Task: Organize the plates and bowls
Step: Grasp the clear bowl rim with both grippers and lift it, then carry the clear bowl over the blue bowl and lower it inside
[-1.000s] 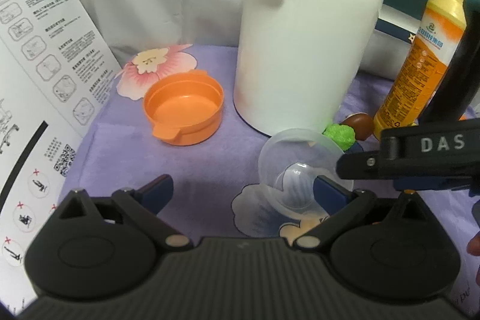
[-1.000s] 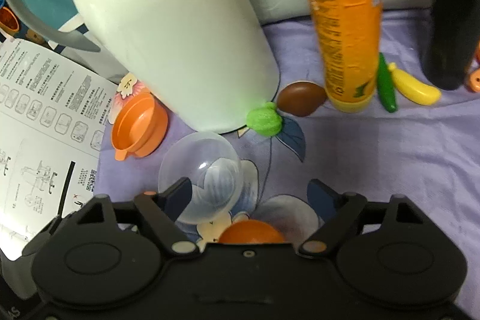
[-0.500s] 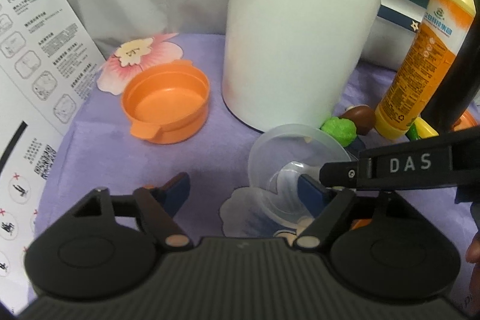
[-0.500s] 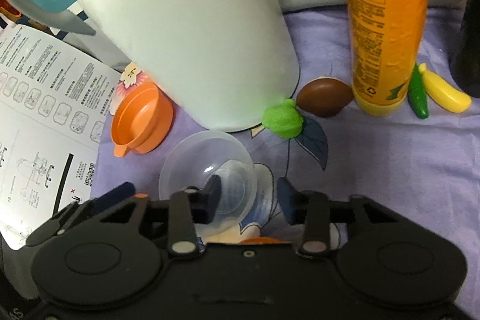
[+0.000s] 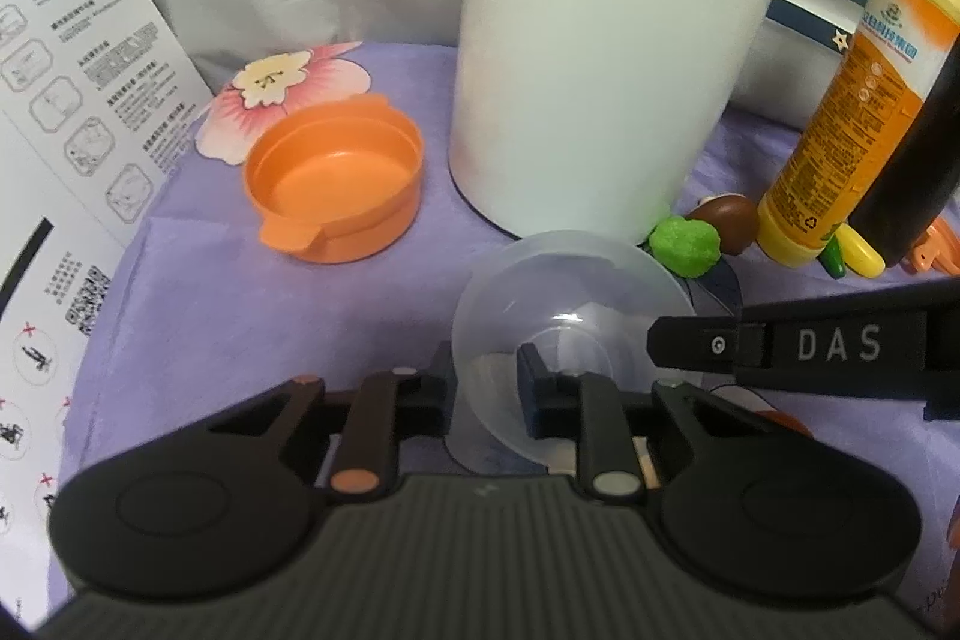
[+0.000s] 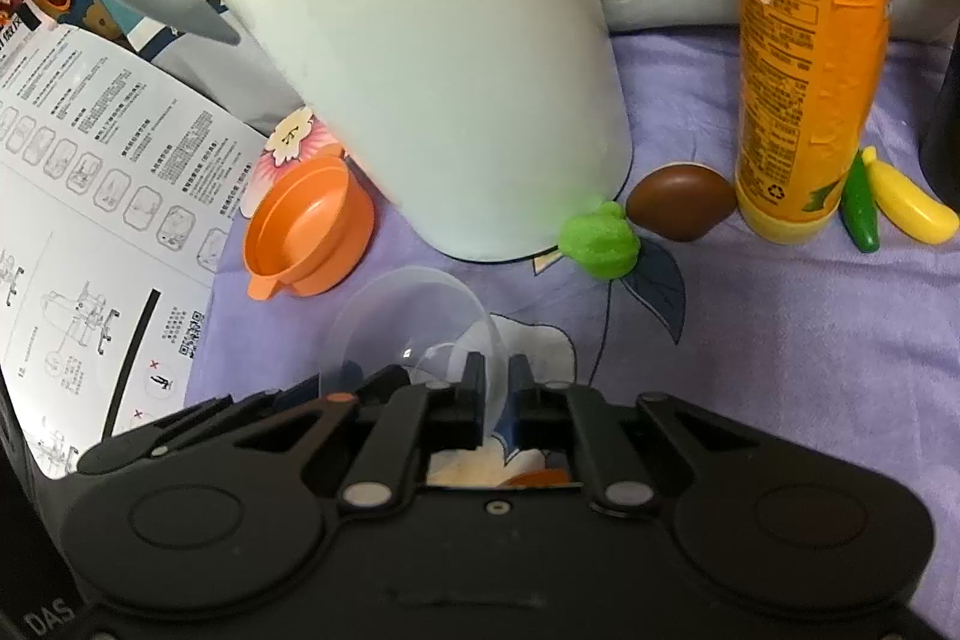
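Observation:
A clear plastic bowl [image 5: 564, 292] sits on the purple cloth in front of the white jug; it also shows in the right wrist view [image 6: 414, 316]. My left gripper [image 5: 486, 382] is shut on the bowl's near left rim. My right gripper [image 6: 495, 388] is shut on its right rim, and its finger [image 5: 750, 340] shows at the bowl's right side in the left wrist view. An orange bowl [image 5: 336, 184] with a tab handle stands to the left; it also shows in the right wrist view [image 6: 306, 232].
A tall white jug [image 5: 600, 40] stands just behind the bowls. An orange bottle [image 5: 840, 112], green [image 5: 687, 244] and brown [image 5: 729, 220] toy foods and a dark bottle [image 5: 912, 148] are at the right. A printed instruction sheet [image 5: 66, 100] lies at the left.
Both grippers have closed from open onto the clear bowl's rim, left on one side and right on the other. The bowl has tilted slightly.

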Motion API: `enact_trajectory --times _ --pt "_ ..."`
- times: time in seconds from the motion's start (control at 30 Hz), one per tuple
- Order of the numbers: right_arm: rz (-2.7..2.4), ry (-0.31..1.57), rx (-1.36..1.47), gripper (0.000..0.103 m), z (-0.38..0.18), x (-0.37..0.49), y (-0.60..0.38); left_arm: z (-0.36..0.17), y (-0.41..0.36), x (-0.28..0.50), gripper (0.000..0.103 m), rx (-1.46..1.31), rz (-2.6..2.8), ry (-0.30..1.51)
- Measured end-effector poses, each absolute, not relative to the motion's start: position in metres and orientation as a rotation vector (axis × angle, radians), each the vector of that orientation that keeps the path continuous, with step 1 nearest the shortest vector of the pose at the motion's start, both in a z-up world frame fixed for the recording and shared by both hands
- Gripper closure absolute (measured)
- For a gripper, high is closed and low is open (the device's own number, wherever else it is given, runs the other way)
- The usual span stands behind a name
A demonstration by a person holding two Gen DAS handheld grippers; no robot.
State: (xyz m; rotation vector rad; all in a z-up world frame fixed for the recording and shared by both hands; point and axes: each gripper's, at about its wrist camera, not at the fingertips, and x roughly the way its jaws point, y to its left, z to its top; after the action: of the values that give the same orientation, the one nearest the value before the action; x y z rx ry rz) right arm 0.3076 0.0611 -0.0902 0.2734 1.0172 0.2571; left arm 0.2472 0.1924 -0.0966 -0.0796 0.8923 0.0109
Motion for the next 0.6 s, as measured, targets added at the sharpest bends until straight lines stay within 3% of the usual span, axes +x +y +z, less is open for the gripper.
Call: enact_trajectory --times 0.6 --pt "0.276 0.984 0.259 0.095 -0.040 0.224 0.037 -0.040 0.156 0.162 0.082 -0.030 -0.026 0.860"
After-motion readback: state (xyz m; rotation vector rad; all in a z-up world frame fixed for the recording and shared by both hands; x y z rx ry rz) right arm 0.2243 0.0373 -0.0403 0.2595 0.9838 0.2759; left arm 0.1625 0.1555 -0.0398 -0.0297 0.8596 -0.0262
